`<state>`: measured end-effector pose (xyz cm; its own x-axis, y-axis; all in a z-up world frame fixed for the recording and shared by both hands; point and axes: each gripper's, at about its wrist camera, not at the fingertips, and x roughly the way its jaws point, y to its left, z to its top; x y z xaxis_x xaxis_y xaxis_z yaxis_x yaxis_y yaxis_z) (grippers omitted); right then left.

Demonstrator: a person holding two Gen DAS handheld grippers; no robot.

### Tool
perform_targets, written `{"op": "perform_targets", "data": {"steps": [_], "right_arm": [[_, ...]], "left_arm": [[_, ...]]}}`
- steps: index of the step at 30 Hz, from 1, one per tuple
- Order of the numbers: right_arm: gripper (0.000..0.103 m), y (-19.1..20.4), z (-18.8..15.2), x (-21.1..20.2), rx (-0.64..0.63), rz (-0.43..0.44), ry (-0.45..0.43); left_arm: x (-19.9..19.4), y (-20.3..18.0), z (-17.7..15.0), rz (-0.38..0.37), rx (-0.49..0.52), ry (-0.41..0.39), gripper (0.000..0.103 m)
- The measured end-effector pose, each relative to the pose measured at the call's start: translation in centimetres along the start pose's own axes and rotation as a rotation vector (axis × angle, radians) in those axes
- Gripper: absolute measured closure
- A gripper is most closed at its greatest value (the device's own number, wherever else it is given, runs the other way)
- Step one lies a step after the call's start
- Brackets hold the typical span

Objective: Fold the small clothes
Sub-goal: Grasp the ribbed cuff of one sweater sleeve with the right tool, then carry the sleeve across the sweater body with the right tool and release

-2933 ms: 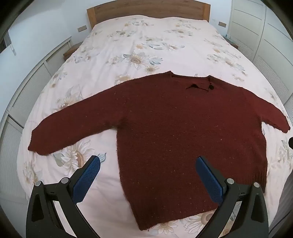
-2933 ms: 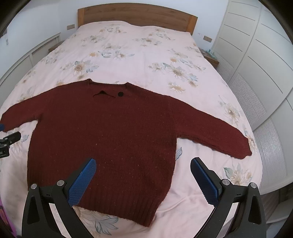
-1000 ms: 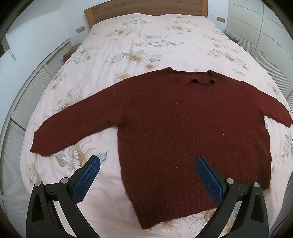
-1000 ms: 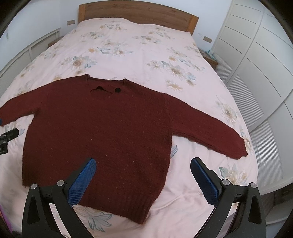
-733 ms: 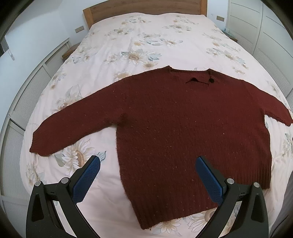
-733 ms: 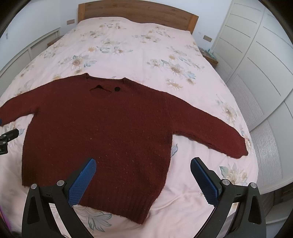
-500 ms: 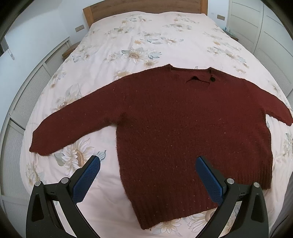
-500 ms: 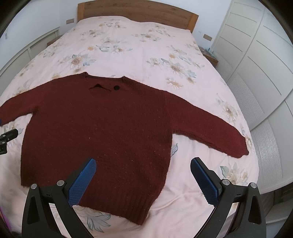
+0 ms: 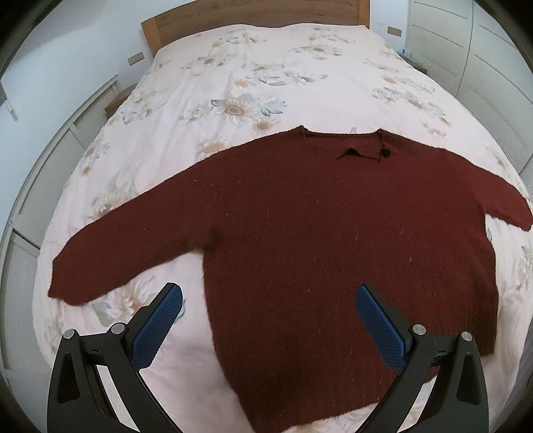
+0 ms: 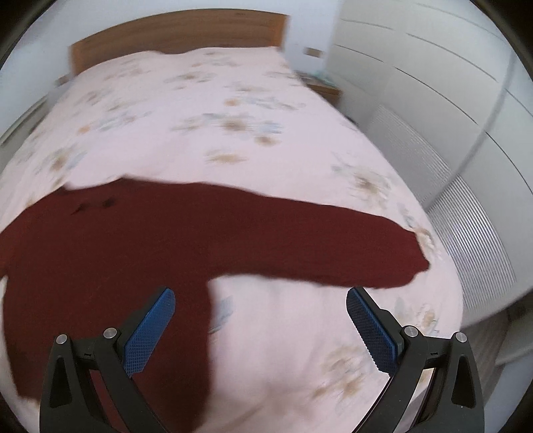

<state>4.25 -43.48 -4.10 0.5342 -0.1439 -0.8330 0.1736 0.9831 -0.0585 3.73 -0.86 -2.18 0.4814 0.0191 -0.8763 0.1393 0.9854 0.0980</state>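
A dark red knitted sweater [image 9: 333,233] lies flat on the bed, front up, both sleeves spread out. Its neckline has a small black button [image 9: 385,153]. My left gripper [image 9: 269,324] hovers open above the sweater's lower left side, nothing between its blue pads. In the blurred right wrist view the sweater [image 10: 140,239] fills the left half and its right sleeve [image 10: 349,246] stretches to the right. My right gripper [image 10: 260,328] is open above the bedspread just below that sleeve, its right pad [image 10: 369,329] near the cuff.
The bed [image 9: 266,66] has a pale pink floral cover and a wooden headboard [image 9: 253,23]. White slatted cupboards [image 10: 449,133] run along the right side, and a low white unit [image 9: 43,173] along the left. A bedside table [image 10: 324,88] stands by the headboard.
My right gripper has swung quickly to the right, toward the right sleeve and cuff; its view is now blurred. My left gripper has moved in slightly closer over the sweater.
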Motion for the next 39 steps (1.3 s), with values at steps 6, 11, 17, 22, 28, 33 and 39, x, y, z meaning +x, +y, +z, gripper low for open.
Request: {"op": "perform_targets", "data": {"steps": [6,11,17,22,28,33,39], "right_arm": [[0.0,-8.8,1.9,7.6,0.146,-0.113,0.069],[0.001,-15.1,1.4,13.4,0.324,-0.102,0.165],[0.001,-20.2,-0.8,19.1,0.521,-0.097,0.264],[0.001,-22.4,-3.0,21.6,0.668,-0.012,0.3],[0.05,-22.8,-1.9,21.0,0.653,0.0,0.287],[0.087,-23.1,0.0,19.4,0.654,0.062,0.239],[0.088,-19.7,3.3,14.1,0.508,0.096,0.101]], "left_arm": [[2.2,-0.1,1.4,0.042,0.025,0.031,0.001],[4.2,-0.1,2.0,0.047,0.033,0.056,0.001],[6.1,-0.3,2.4,0.028,0.022,0.088,0.001],[7.0,-0.5,2.6,0.014,0.013,0.093,0.001],[7.7,-0.4,2.5,0.016,0.008,0.103,0.001],[8.1,-0.2,2.4,0.005,0.002,0.111,0.001],[8.4,0.2,2.4,-0.005,-0.022,0.113,0.001]]}}
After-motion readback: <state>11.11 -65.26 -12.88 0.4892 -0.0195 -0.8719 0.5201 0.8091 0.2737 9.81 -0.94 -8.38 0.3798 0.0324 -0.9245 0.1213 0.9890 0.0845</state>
